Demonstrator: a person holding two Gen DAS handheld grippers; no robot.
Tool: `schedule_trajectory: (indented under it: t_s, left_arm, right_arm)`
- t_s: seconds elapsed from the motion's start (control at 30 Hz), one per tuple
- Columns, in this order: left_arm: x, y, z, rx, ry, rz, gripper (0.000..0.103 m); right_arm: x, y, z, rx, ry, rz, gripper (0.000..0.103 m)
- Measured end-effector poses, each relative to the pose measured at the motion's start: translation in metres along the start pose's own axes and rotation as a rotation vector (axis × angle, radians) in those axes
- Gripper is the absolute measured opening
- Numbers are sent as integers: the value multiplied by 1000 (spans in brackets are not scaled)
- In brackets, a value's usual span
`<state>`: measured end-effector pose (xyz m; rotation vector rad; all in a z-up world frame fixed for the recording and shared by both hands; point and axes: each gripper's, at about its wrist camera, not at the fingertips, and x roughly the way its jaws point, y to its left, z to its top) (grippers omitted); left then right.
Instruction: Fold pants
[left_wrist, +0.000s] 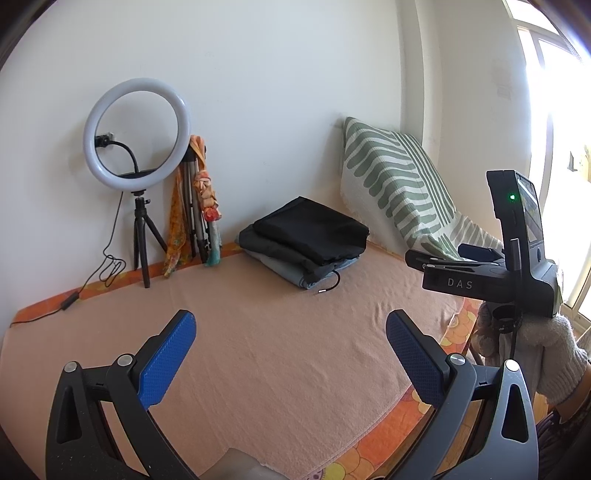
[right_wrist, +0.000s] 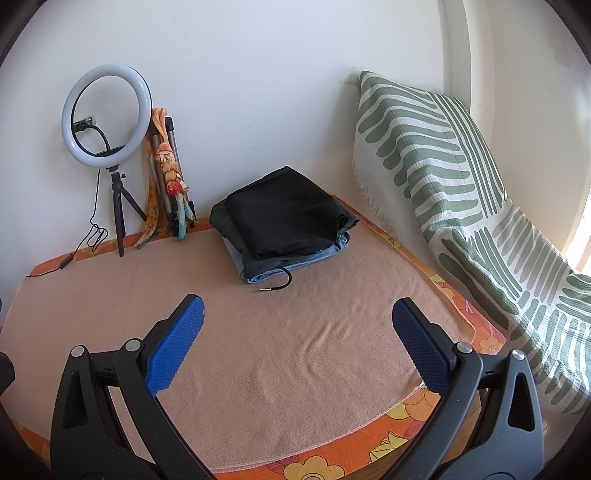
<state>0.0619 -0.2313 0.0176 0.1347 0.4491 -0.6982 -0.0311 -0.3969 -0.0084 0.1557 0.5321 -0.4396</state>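
Bed (right_wrist: 436, 417) with peach blanket (right_wrist: 295, 350), folded pants stack (right_wrist: 284, 229), striped pillow (right_wrist: 461, 206)

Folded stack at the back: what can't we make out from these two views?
- Stack, both views: garment count and types; folds hide lower layers.
- Black cord: its origin is hidden under the stack.
- Left tongs, right tongs: open, empty; handles cut off by frame bottom.

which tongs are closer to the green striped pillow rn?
Right. The right tongs hang open over the blanket with the green striped pillow just to their right; the left tongs, also open, sit farther left, beyond the right unit.
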Motion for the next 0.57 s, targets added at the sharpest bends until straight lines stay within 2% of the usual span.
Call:
schedule_trajectory:
  t_s: [0.57]
  left_arm:
    - [1,2,-4,16,11,3,102]
  right_arm:
    - [0,6,-3,3,6,8,103]
